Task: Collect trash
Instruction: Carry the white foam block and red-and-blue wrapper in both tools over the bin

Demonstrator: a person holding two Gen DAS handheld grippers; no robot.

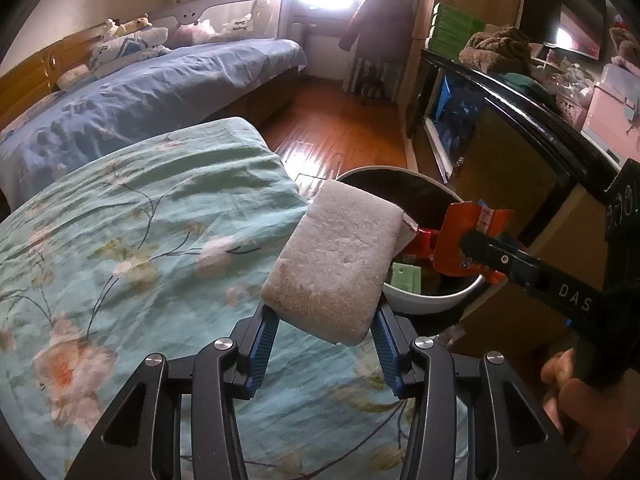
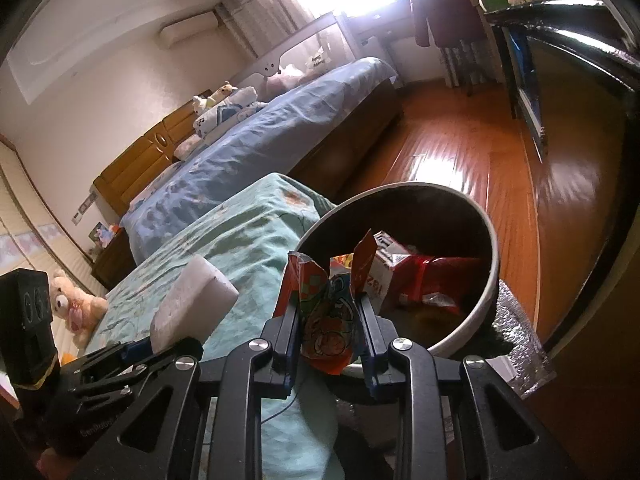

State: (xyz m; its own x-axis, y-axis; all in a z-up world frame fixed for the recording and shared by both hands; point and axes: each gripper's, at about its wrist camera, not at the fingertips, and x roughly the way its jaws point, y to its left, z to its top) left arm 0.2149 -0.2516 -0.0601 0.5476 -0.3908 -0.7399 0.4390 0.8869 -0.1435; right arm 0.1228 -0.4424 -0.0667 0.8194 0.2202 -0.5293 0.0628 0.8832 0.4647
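My left gripper [image 1: 324, 320] is shut on a white foam block [image 1: 336, 264], held over the teal floral bedcover [image 1: 140, 240] beside the bin's near rim. The same foam block [image 2: 192, 300] shows at the left of the right wrist view, with the left gripper [image 2: 140, 350] below it. My right gripper [image 2: 328, 308] is shut on a crumpled orange snack wrapper [image 2: 324, 312], just short of the round white-rimmed trash bin [image 2: 494, 256]. The wrapper [image 1: 460, 240] hangs over the bin [image 1: 424, 304] in the left wrist view. Red packets and a carton [image 2: 416, 276] lie inside the bin.
A second bed with a blue cover [image 1: 152, 92] stands behind. Wooden floor [image 2: 460, 152] runs past the bin. A dark cabinet [image 1: 520, 168] with clutter on top lines the right side. A teddy bear [image 2: 76, 304] sits at the left. A hand [image 1: 580, 400] grips the right tool.
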